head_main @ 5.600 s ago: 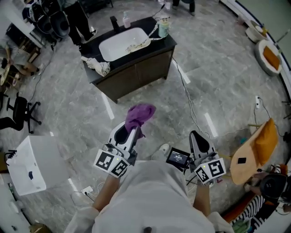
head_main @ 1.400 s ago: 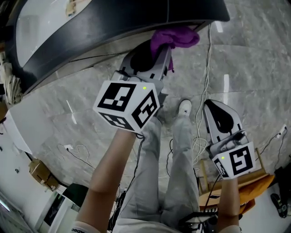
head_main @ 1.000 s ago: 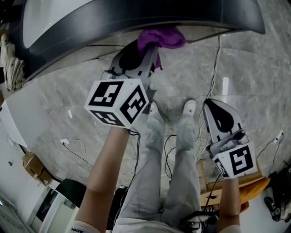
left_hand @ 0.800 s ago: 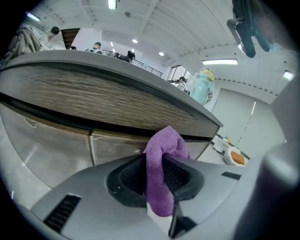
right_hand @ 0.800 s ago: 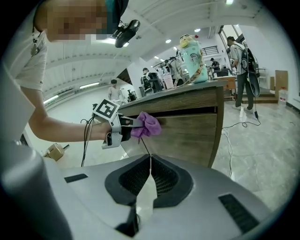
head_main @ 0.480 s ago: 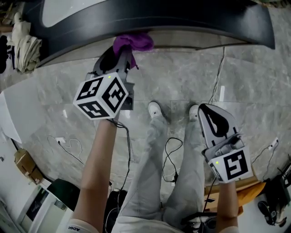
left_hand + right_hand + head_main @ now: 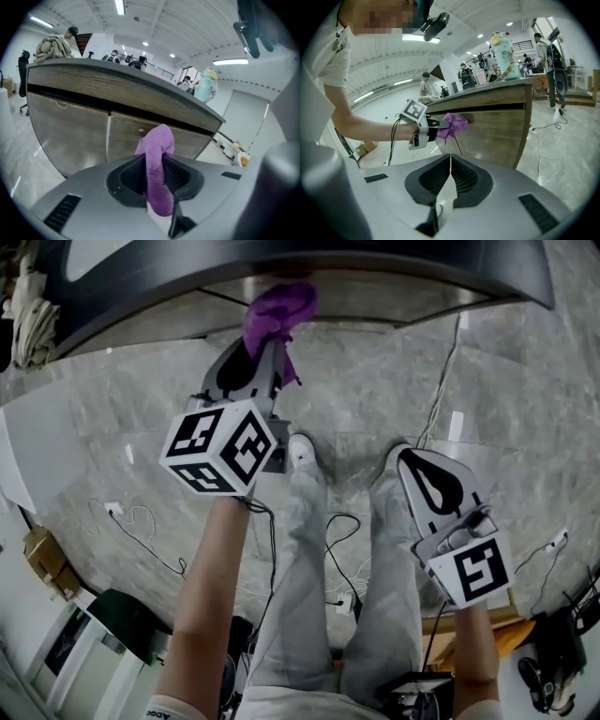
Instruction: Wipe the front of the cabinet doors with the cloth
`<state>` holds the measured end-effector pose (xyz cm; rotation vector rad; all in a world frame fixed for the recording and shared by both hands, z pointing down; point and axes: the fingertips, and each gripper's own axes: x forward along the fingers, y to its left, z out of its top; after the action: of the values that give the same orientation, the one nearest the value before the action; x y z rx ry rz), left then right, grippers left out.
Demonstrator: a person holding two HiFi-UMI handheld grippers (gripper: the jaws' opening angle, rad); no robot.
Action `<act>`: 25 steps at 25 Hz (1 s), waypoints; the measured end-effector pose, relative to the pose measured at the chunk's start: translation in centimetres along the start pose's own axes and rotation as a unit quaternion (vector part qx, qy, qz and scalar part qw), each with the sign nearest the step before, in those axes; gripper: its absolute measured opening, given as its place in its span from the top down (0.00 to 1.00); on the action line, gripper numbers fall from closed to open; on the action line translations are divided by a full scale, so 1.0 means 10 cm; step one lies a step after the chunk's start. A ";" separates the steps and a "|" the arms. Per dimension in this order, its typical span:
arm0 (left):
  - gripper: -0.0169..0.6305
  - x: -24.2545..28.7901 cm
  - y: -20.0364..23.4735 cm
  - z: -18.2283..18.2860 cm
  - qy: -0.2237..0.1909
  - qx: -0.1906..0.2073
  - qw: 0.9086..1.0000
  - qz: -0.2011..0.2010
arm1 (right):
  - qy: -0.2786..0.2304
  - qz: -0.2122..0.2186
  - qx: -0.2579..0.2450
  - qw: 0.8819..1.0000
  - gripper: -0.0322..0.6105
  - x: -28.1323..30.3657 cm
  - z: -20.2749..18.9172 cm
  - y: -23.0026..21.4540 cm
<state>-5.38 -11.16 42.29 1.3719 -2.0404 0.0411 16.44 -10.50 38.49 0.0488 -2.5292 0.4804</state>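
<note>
Since the earliest frame the person has come from several steps away to stand right at the cabinet (image 7: 394, 261), and the left gripper (image 7: 266, 345), then held low in front of the body, now reaches out to the cabinet front.

Straight ahead of the left gripper's jaws, the cabinet fills the view: a dark countertop (image 7: 117, 75) overhangs two wood-grain cabinet doors (image 7: 70, 133), with the seam between them just left of the jaw line. Grey marbled floor (image 7: 366, 390) spreads below both grippers. The person's legs (image 7: 309, 596) in pale trousers stand between the two grippers.

The left gripper is clamped on the purple cloth (image 7: 279, 307), which is pinched between the jaws and bunches out past their tips. In the right gripper view the bunched end meets the upper part of a door front, just under the dark recess below the countertop.

The right gripper (image 7: 413, 458) hangs well back from the cabinet, low at the person's side. Its jaws are closed together with nothing between them, and they point towards the left gripper and the cabinet's end panel.

A thin cable (image 7: 439, 390) trails over the floor ahead of the right gripper. A pale green bottle (image 7: 505, 55) stands on the countertop, above and beyond the right gripper's jaws.
</note>
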 end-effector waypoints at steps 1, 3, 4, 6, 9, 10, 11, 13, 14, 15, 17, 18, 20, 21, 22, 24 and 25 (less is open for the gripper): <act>0.84 0.06 -0.19 -0.11 0.007 -0.004 1.000 -0.009 | 0.003 0.000 0.000 1.000 0.91 -0.09 -0.06 -0.08; 0.84 0.21 -0.57 -0.29 0.021 -0.008 0.999 -0.030 | 0.011 0.001 -0.002 1.000 0.91 -0.28 -0.16 -0.22; 0.84 0.29 -0.76 -0.35 0.027 -0.006 0.999 -0.041 | 0.012 -0.002 0.000 1.000 0.91 -0.37 -0.19 -0.29; 0.84 0.47 -1.11 -0.43 0.037 0.003 0.997 -0.062 | 0.014 -0.010 0.009 1.000 0.91 -0.52 -0.25 -0.44; 0.84 0.78 -1.53 -0.53 0.047 0.006 0.995 -0.086 | 0.014 -0.024 0.013 1.000 0.91 -0.70 -0.35 -0.72; 0.84 0.88 -1.65 -0.57 0.052 0.007 0.994 -0.091 | 0.012 -0.029 0.013 0.999 0.91 -0.76 -0.39 -0.82; 0.84 0.99 -1.75 -0.61 0.058 0.008 0.994 -0.096 | 0.009 -0.036 0.017 0.999 0.91 -0.82 -0.43 -0.91; 0.84 1.16 -1.91 -0.68 0.070 0.011 0.992 -0.101 | 0.001 -0.053 0.035 0.998 0.91 -0.91 -0.49 -1.07; 0.84 1.23 -1.95 -0.69 0.073 0.009 0.992 -0.102 | -0.004 -0.060 0.045 0.997 0.91 -0.94 -0.51 -1.13; 0.84 1.28 -1.97 -0.69 0.074 0.004 0.992 -0.101 | -0.007 -0.066 0.054 0.996 0.91 -0.96 -0.53 -1.18; 0.84 1.34 -1.93 -0.66 0.074 -0.008 0.993 -0.096 | -0.008 -0.075 0.065 0.995 0.91 -0.98 -0.57 -1.23; 0.84 1.35 -1.89 -0.64 0.074 -0.013 0.993 -0.093 | -0.007 -0.078 0.068 0.995 0.91 -0.97 -0.59 -1.25; 0.84 1.35 -1.76 -0.61 0.075 -0.020 0.993 -0.087 | -0.005 -0.081 0.069 0.994 0.91 -0.94 -0.61 -1.25; 0.84 1.34 -1.68 -0.60 0.076 -0.020 0.993 -0.084 | -0.005 -0.080 0.069 0.994 0.91 -0.91 -0.62 -1.23; 0.84 1.32 -1.58 -0.58 0.077 -0.019 0.994 -0.080 | -0.004 -0.080 0.069 0.994 0.91 -0.87 -0.61 -1.21; 0.84 1.27 -1.35 -0.54 0.078 -0.017 0.994 -0.070 | -0.003 -0.078 0.068 0.995 0.91 -0.77 -0.57 -1.13; 0.84 1.24 -1.22 -0.52 0.079 -0.017 0.995 -0.065 | -0.003 -0.076 0.066 0.995 0.91 -0.70 -0.54 -1.08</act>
<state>4.64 -24.66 49.03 1.4313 -1.8112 0.0553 26.58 -19.15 42.47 0.2916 -2.4725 0.5863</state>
